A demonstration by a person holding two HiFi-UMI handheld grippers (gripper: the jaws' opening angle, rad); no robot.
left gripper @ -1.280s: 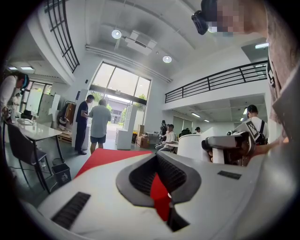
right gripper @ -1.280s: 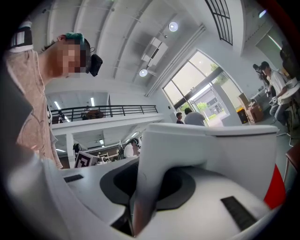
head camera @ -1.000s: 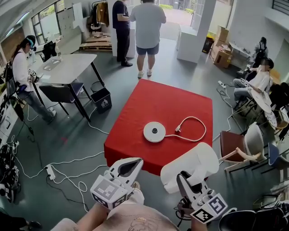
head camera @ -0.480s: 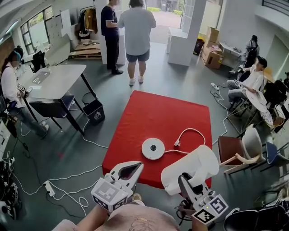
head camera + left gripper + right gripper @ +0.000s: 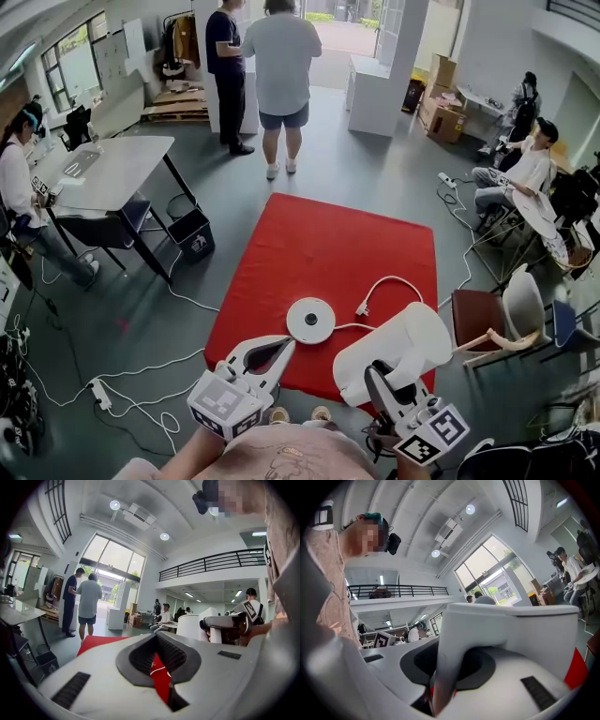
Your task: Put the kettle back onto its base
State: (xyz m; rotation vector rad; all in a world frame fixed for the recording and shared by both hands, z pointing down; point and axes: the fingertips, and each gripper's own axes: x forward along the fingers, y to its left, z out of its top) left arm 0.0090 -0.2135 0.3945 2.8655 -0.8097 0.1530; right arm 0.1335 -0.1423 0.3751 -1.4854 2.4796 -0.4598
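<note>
Pinches the handle (image 5: 449, 667) of the white kettle (image 5: 401, 345) between the jaws of the right gripper (image 5: 377, 373). Holds the left gripper (image 5: 284, 344) beside it, jaws pressed together with nothing in them. Carries the kettle off its round white base (image 5: 310, 320), lying near on the red tablecloth (image 5: 319, 253) with the power cord (image 5: 386, 278) attached.

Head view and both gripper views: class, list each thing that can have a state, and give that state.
kettle, lifted off its base, gripped by its handle
kettle base, bare, on the red table
plug, unplugged, lying loose
left claw, shut, empty
right claw, shut on the kettle handle
</note>
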